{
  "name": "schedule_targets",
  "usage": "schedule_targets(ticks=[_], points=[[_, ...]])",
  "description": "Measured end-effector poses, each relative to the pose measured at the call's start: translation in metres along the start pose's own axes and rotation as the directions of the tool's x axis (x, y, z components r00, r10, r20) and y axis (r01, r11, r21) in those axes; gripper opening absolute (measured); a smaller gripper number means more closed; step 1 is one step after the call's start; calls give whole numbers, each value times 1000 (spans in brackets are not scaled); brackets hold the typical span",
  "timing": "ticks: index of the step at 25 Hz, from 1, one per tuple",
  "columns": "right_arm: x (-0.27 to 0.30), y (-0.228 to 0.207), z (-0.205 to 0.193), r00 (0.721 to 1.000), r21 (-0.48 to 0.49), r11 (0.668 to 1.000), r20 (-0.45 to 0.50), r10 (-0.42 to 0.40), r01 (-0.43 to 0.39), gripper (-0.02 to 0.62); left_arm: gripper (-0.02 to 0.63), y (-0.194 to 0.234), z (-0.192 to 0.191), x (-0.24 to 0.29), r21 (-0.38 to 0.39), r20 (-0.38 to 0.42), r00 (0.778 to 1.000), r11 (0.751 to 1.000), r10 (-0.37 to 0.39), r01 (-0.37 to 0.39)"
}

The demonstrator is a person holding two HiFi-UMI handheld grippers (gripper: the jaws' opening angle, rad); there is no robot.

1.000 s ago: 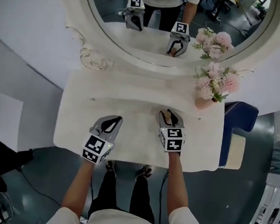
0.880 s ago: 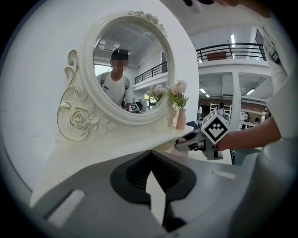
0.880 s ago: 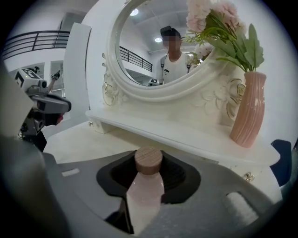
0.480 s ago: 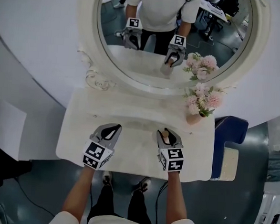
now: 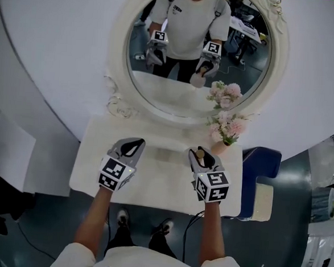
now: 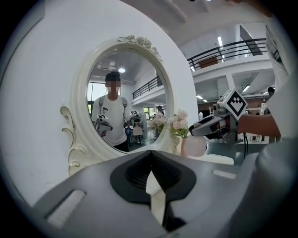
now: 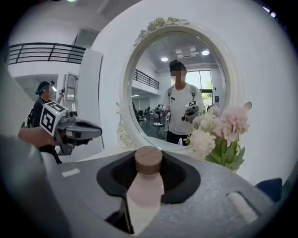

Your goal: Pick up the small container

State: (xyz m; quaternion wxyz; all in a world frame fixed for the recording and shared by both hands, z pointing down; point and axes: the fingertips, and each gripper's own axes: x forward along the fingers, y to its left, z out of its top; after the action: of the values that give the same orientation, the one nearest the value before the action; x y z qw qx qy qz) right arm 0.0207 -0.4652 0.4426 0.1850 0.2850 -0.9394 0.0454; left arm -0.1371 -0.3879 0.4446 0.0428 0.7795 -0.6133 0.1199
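The small container [image 7: 145, 188] is a pale pink bottle with a round wooden cap, and it stands upright between the jaws of my right gripper [image 7: 148, 160], which is shut on it. In the head view the right gripper [image 5: 201, 152] is above the right half of the white dressing table [image 5: 158, 183], with the container's cap [image 5: 200, 154] showing between its fingers. My left gripper [image 5: 137, 141] hovers over the table's left half, shut and holding nothing. In the left gripper view its jaws [image 6: 150, 153] meet at the tip.
An oval white-framed mirror [image 5: 201, 52] stands at the table's back and reflects the person and both grippers. A vase of pink flowers [image 5: 224, 128] sits at the back right corner. A blue seat [image 5: 260, 165] stands to the right of the table.
The head view has tilted up, showing more of the mirror. Both grippers stay over the table's front, and the right one still holds the container.
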Motion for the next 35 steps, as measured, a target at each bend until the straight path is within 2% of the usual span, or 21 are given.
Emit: schedule_targets(ticks=[8, 14, 23, 30, 35], points=[[-40, 8, 69, 996, -49, 999, 85, -2, 6, 130, 18, 1, 64, -20, 84, 73, 997, 996, 1, -7], [-60, 13, 102, 991, -65, 998, 130, -4, 13, 129, 18, -2, 99, -29, 126, 119, 993, 992, -10, -5], [-75, 25, 121, 986, -129, 992, 166, 6, 15, 129, 18, -8, 127, -34, 162, 180, 984, 987, -8, -22], [-75, 29, 119, 984, -113, 994, 177, 27, -7, 129, 20, -18, 134, -33, 184, 198, 980, 983, -30, -7], [-76, 31, 118, 983, -100, 995, 181, 41, -23, 129, 18, -19, 131, -37, 189, 176, 984, 982, -22, -12]])
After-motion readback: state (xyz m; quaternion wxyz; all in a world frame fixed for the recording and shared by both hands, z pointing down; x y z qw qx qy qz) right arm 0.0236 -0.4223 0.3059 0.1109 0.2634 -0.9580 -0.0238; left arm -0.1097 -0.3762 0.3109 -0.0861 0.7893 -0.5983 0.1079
